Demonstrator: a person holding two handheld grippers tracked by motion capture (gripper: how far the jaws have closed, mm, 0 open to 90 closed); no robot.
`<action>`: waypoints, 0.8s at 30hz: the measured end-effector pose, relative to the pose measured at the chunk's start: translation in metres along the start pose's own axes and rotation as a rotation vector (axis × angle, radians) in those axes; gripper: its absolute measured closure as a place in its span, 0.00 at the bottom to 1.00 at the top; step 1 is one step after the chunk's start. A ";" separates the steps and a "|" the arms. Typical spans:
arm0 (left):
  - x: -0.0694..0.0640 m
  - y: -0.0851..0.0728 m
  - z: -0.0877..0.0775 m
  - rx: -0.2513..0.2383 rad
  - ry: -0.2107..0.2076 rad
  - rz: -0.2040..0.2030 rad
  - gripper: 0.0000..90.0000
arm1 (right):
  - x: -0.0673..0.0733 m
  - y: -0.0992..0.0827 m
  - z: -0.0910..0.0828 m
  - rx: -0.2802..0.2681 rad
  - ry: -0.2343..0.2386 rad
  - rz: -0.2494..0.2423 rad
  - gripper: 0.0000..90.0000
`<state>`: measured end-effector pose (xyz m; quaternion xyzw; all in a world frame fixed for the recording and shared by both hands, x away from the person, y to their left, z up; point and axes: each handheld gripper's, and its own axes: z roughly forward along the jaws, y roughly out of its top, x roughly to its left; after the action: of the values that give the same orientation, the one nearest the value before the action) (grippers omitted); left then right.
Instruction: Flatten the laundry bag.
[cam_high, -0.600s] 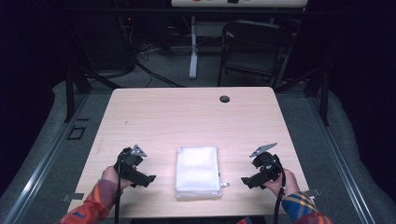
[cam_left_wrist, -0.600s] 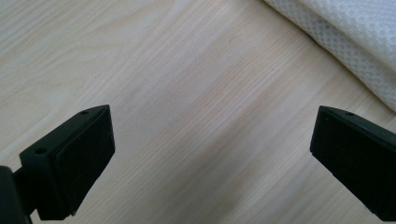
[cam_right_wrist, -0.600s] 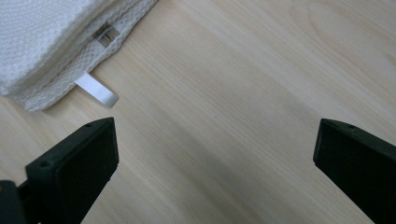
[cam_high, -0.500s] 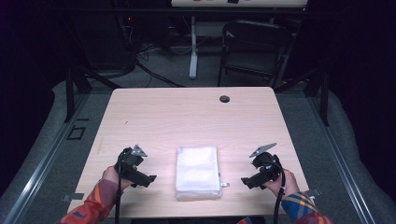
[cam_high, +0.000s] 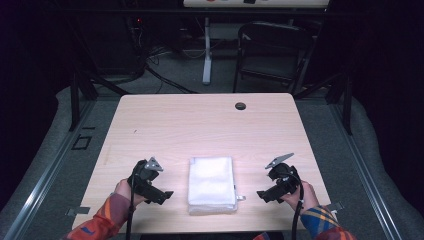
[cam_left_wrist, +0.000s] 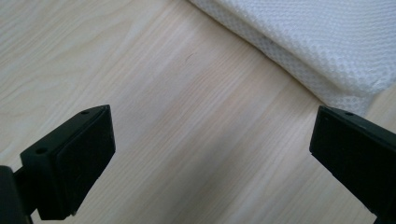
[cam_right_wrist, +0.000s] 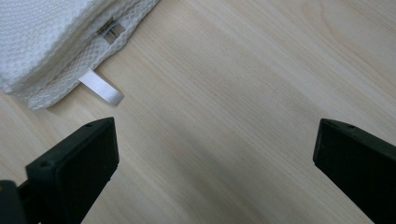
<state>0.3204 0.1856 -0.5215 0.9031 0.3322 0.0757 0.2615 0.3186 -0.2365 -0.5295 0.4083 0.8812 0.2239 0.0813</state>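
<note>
A folded white mesh bag (cam_high: 212, 184) lies flat near the front middle of the light wooden table (cam_high: 200, 125). A small white zipper tab (cam_right_wrist: 100, 87) sticks out at its near right corner. My left gripper (cam_high: 159, 192) rests low on the table just left of the bag, jaws wide open with bare wood between them; the bag's edge (cam_left_wrist: 322, 46) is at the upper right of the left gripper view. My right gripper (cam_high: 265, 194) sits on the table to the bag's right, open and holding nothing, with the bag's corner (cam_right_wrist: 51, 42) at its upper left.
A small dark round grommet (cam_high: 240, 106) is set into the table near its far edge. Beyond the table stand a dark folding chair (cam_high: 272, 55) and a white post (cam_high: 206, 50) on a grey floor with cables.
</note>
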 end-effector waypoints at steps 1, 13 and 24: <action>0.000 0.000 0.000 0.000 0.000 0.000 0.00 | 0.000 0.000 0.000 0.001 -0.001 0.002 0.00; -0.013 0.008 0.001 -0.042 -0.034 0.068 0.00 | 0.004 0.004 0.004 0.013 0.035 -0.002 0.00; -0.022 0.022 0.004 -0.079 -0.056 0.112 0.02 | 0.006 0.006 0.006 0.025 0.040 -0.009 0.01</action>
<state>0.3170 0.1555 -0.5132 0.9110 0.2707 0.0778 0.3013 0.3206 -0.2261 -0.5316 0.4010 0.8871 0.2206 0.0597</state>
